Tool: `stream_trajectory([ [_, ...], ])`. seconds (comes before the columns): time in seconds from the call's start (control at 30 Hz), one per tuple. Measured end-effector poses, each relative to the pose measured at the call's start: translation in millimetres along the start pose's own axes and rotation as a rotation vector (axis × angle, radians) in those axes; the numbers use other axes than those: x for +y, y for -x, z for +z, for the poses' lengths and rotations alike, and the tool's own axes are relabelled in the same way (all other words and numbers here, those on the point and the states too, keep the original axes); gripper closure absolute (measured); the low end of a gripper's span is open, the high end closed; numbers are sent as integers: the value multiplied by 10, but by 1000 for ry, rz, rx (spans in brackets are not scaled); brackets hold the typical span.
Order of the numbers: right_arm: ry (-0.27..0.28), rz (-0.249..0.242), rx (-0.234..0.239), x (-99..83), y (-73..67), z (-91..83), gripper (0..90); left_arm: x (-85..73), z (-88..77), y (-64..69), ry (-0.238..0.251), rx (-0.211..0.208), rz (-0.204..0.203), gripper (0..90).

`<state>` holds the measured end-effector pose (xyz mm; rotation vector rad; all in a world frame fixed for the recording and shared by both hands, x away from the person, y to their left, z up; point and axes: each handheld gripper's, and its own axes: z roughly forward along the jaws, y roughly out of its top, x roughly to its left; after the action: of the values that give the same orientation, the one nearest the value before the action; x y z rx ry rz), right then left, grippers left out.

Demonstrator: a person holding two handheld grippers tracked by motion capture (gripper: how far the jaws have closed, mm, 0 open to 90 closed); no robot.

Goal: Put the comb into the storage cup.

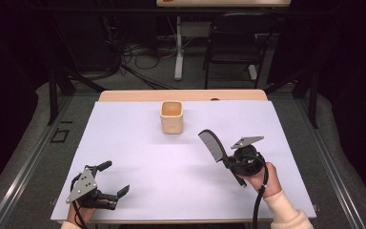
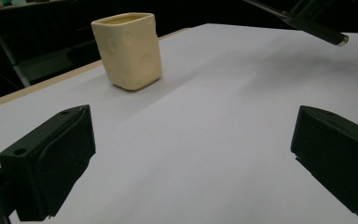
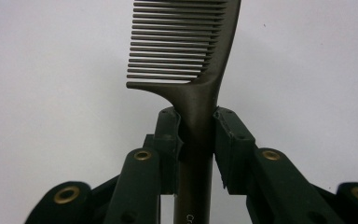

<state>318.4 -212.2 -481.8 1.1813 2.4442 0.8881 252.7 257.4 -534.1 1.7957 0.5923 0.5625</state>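
Note:
A black comb [image 1: 213, 145] hangs above the white table, its handle clamped in my right gripper [image 1: 229, 163] at the right. In the right gripper view both pads press on the comb [image 3: 186, 51] handle just below the teeth, so my right gripper [image 3: 197, 135] is shut on it. A cream square cup [image 1: 171, 116] stands upright at the table's far middle. My left gripper [image 1: 113, 179] rests at the near left corner, jaws wide apart with nothing between them. The left gripper view shows the cup [image 2: 128, 50] ahead to the left and the comb's handle tip [image 2: 326, 33] at top right.
A white sheet [image 1: 147, 157] covers the table, with a wooden edge [image 1: 181, 95] at the far side. A dark chair [image 1: 233, 43] and cables stand on the floor beyond the table.

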Motion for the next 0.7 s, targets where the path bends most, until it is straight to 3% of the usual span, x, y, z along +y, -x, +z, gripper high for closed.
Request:
stream_trajectory([
  [0.3,31,-14,-6,20,-19,21,722,0,0,-9,4,1,1,0],
  [0.53,78,-63,9,44,-67,29,722,4,4,0,1,4,2,0],
  [0.7,108,-59,2,69,-69,36,722,-1,3,-7,0,1,0,0],
])
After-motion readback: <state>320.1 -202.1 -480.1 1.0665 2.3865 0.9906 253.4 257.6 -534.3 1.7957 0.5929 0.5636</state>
